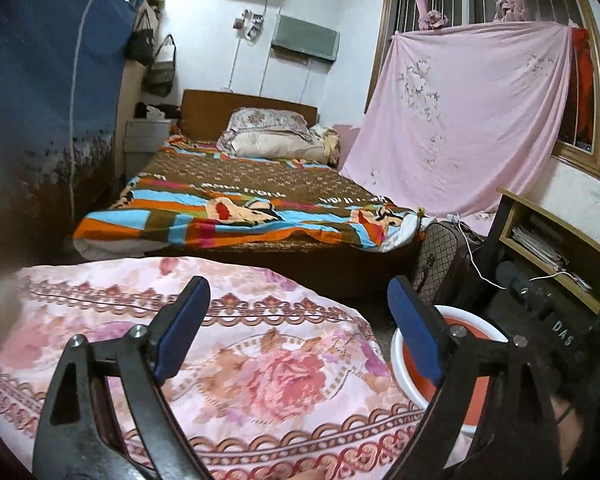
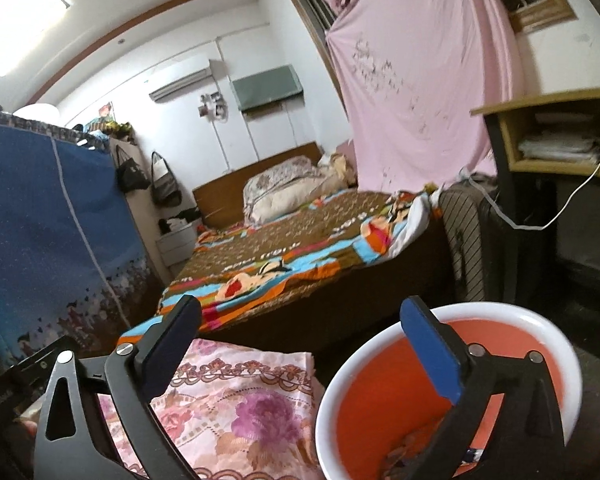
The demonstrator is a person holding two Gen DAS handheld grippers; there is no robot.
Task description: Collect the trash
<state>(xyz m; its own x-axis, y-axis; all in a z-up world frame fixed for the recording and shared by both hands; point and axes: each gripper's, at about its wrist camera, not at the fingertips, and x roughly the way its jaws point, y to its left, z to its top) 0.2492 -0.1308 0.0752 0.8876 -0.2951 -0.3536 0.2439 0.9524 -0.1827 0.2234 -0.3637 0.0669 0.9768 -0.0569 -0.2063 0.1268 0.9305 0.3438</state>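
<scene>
Over a pink floral quilt (image 1: 236, 360) in a cluttered bedroom, my left jaws (image 1: 298, 320) stand wide apart with nothing between their blue pads, seen from the left wrist. The quilt fills the lower left of this view. Just beside its right edge sits a round orange bucket with a white rim (image 1: 480, 384), partly hidden behind my right-hand finger. Beyond lies a wooden bed under a striped brown, orange and blue blanket (image 1: 236, 200), with a patterned pillow (image 1: 268, 124) at its headboard. A pink flowered sheet (image 1: 468, 120) hangs from the barred window on the right, a blue fabric wardrobe (image 1: 40, 80) stands at left, and a brown checked suitcase (image 1: 444, 256) stands at the bed's near corner, next to a wooden shelf of papers (image 1: 548, 240).

From the right wrist, my right jaws (image 2: 296, 338) are likewise spread wide and grip nothing. The orange bucket (image 2: 380, 400) lies directly below the right-hand finger, its mouth facing me, and some dark bits of trash (image 2: 412, 454) rest at its bottom, too blurred to name. The floral quilt (image 2: 244, 408) lies just left of the bucket, under the left-hand finger. The striped blanket (image 2: 300, 248), the hanging pink sheet (image 2: 420, 72), the blue wardrobe (image 2: 48, 220) and the wooden shelf (image 2: 548, 132) stand behind.
</scene>
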